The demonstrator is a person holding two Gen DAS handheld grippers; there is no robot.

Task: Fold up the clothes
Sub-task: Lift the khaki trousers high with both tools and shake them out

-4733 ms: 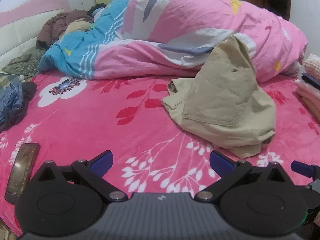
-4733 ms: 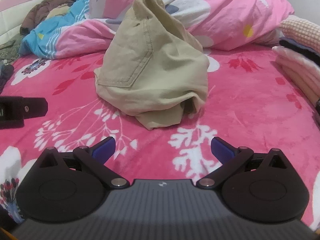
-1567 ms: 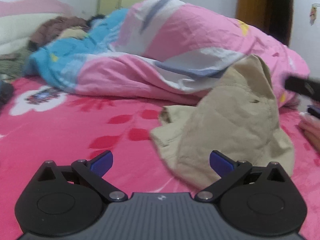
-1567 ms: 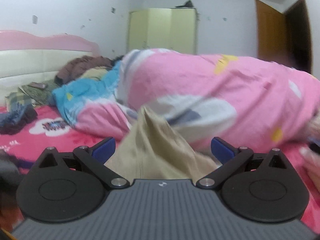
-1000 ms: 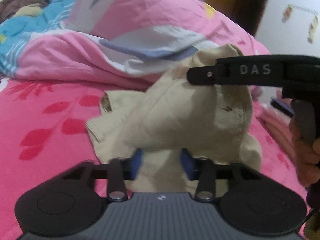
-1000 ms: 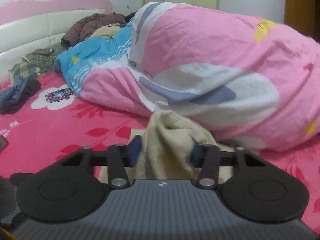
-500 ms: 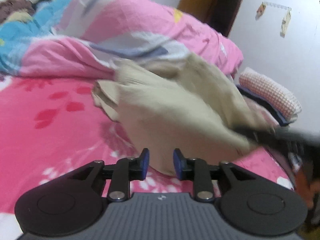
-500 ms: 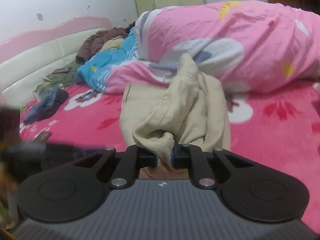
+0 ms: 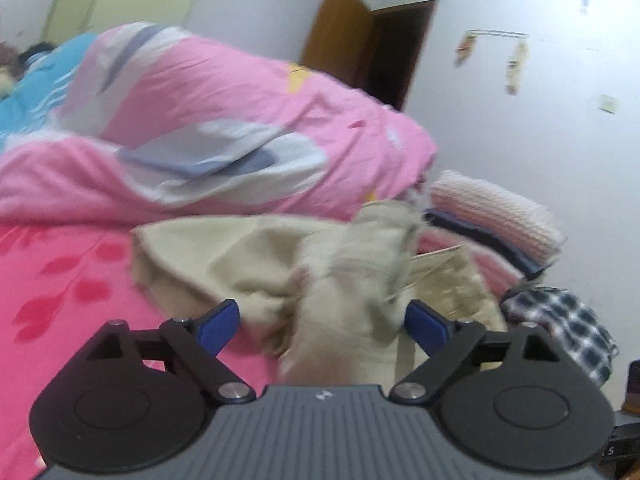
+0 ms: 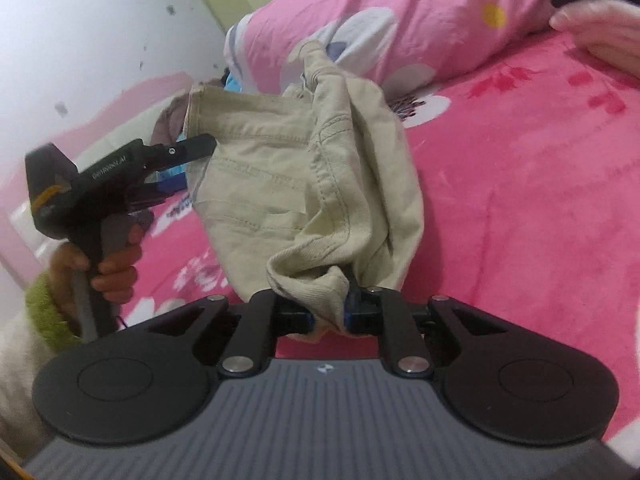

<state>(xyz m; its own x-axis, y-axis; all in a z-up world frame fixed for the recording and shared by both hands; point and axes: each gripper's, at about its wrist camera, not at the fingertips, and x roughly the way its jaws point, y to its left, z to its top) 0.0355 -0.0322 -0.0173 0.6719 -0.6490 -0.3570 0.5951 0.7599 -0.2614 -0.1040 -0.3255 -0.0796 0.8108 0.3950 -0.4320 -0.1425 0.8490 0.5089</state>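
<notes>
Scene: A pair of khaki trousers [image 10: 304, 176] hangs bunched above a pink floral bedspread [image 10: 520, 208], centre of the right wrist view, with a heaped pink duvet [image 10: 400, 12] across the top of the frame.
Right gripper: The right gripper [image 10: 329, 314], lower centre of its own view, is clamped tight on a wad of khaki hem, the cloth squeezed between its blue pads.
Left gripper: The left gripper [image 9: 320, 322] has just been opening; in its own view the blue fingers [image 9: 218, 326] stand wide, with blurred khaki cloth lying between them but not pressed by either pad.
Same tool, other angle: At the left edge of the right wrist view, the left gripper [image 10: 188, 160] points its tip at the trousers' waistband, held by a hand [image 10: 108, 264] in a green-cuffed sleeve.
Stack: Folded clothes [image 9: 496, 216], pink knit on top, sit at the right middle of the left wrist view, just beyond the trousers.
Handling: The trousers look like soft, medium-weight cotton twill, floppy, not fragile and not slippery; they should sag wherever unsupported.
Where to grip: The stitched waistband and hems look the firmest holds, likely giving thick edges that will not slide out; one pinch at each waistband corner would probably let the legs hang straight.
</notes>
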